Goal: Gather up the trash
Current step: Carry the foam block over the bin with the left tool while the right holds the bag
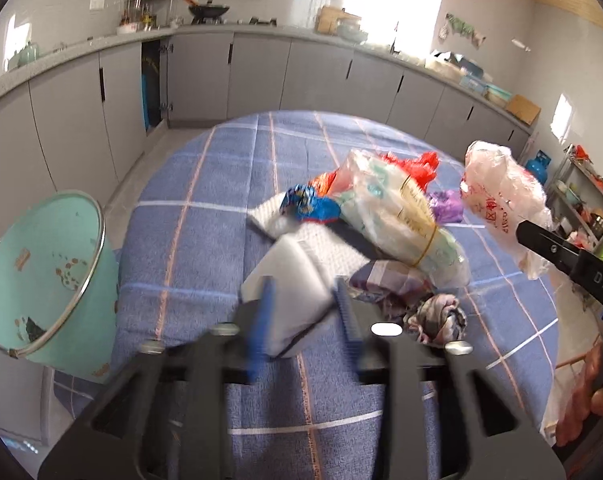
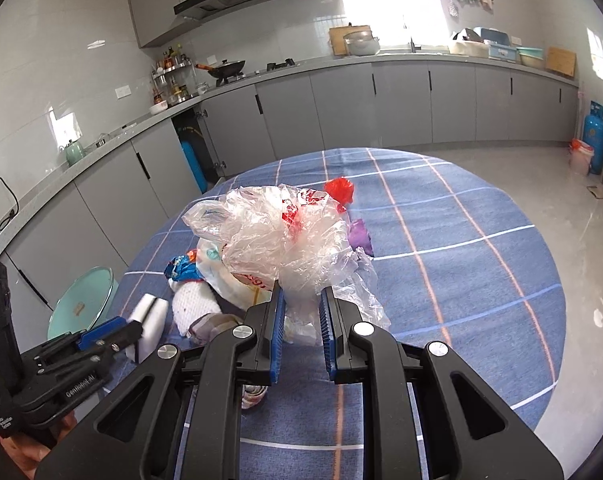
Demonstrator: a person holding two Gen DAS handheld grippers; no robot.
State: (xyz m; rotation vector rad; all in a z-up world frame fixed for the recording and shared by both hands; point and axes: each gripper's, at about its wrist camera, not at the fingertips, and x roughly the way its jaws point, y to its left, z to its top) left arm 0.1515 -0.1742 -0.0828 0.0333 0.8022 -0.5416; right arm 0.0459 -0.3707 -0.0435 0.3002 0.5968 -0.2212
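My left gripper (image 1: pixel 303 300) is shut on a white sponge block (image 1: pixel 289 284) and holds it above the blue checked tablecloth (image 1: pixel 205 248); it also shows in the right wrist view (image 2: pixel 151 316). My right gripper (image 2: pixel 299 300) is shut on a crumpled clear plastic bag with red print (image 2: pixel 285 236), lifted above the table; the bag shows at the right of the left wrist view (image 1: pixel 501 196). A pile of trash lies mid-table: a bundled clear bag with a rubber band (image 1: pixel 397 216), a blue wrapper (image 1: pixel 309 202), a red bag (image 1: pixel 421 164), a purple scrap (image 1: pixel 447 204). A mint green bin (image 1: pixel 49 276) stands left of the table.
White cloth (image 1: pixel 329 244) and a checked rag (image 1: pixel 437 312) lie by the pile. Grey kitchen cabinets (image 1: pixel 261 72) run along the far walls. A blue gas cylinder (image 2: pixel 595 136) and a shelf rack (image 1: pixel 585 204) stand at the right.
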